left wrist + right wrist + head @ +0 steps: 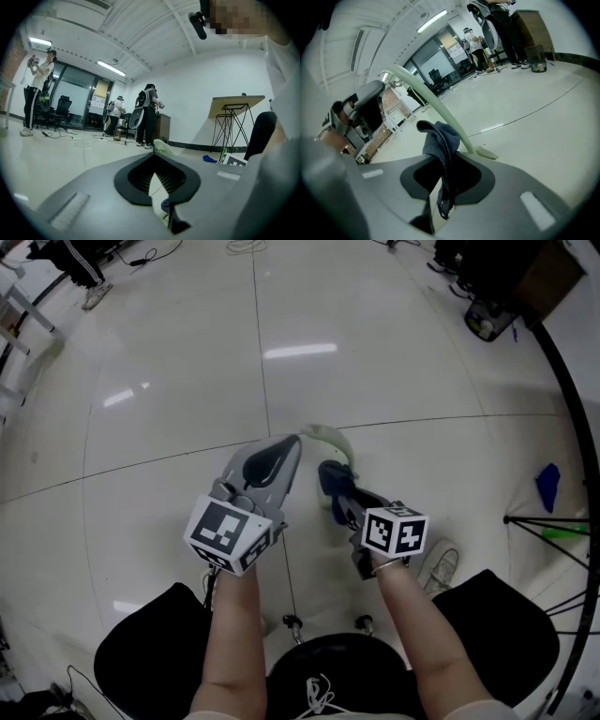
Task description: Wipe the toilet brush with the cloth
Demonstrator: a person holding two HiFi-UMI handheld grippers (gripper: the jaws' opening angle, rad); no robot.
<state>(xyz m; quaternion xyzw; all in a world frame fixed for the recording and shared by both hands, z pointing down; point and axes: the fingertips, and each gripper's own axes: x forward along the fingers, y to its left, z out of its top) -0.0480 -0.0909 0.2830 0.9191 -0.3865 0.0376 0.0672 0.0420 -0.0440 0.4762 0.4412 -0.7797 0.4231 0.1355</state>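
Note:
The toilet brush is pale green with a curved handle. My left gripper is shut on one end of it; past the jaw tips in the left gripper view only a pale green bit of the brush shows. In the right gripper view the handle arcs down from the left gripper to a flat end near the floor. My right gripper is shut on a dark blue cloth, which hangs between its jaws and rests against the handle. The brush's head is not visible.
A blue rag lies on the white tiled floor at the right, beside black stand legs. Chair castors and a shoe are close below. Several people and a tilted wooden stand are farther off.

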